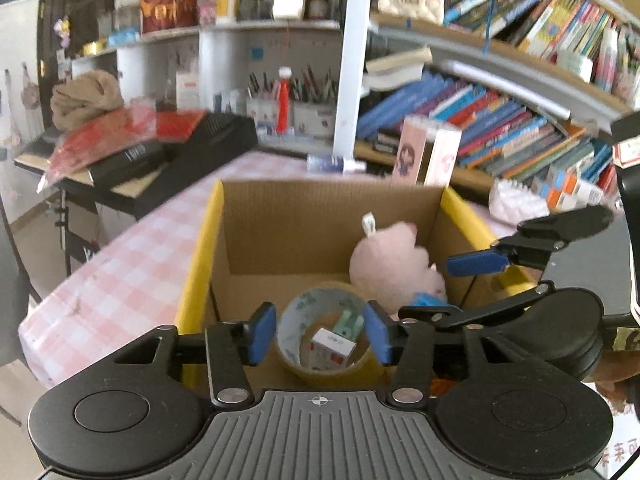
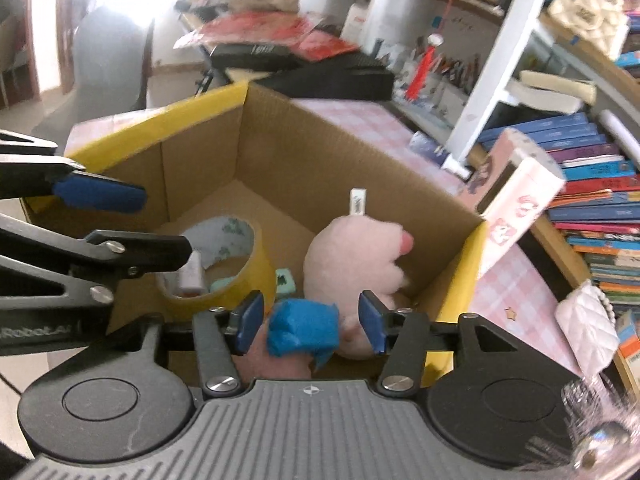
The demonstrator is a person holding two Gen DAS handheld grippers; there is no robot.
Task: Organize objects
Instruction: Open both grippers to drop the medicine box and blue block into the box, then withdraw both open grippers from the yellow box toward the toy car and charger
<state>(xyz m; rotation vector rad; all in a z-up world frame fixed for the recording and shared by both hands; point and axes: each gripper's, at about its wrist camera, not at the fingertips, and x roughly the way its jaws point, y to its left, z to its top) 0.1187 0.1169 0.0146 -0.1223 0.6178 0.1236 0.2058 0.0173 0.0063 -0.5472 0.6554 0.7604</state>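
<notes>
Standing on the desk [image 1: 132, 272], which is covered by a pink checked cloth, an open cardboard box [image 1: 320, 220] with yellow-edged flaps is seen from above by both wrist cameras. A pink plush toy [image 2: 352, 256] with a blue patch is shown lying against the box's right wall. A roll of yellow tape [image 1: 320, 336] is shown flat on the box floor near its front wall, just left of the plush; a small white carton [image 1: 334, 346] and a mint-green item [image 1: 349, 322] are enclosed by its ring. The left gripper [image 1: 320, 334] is held released above the roll, nothing being grasped. The right gripper [image 2: 310, 326] is likewise spread wide over the plush, its blue pads [image 2: 370, 322] clear of it.
</notes>
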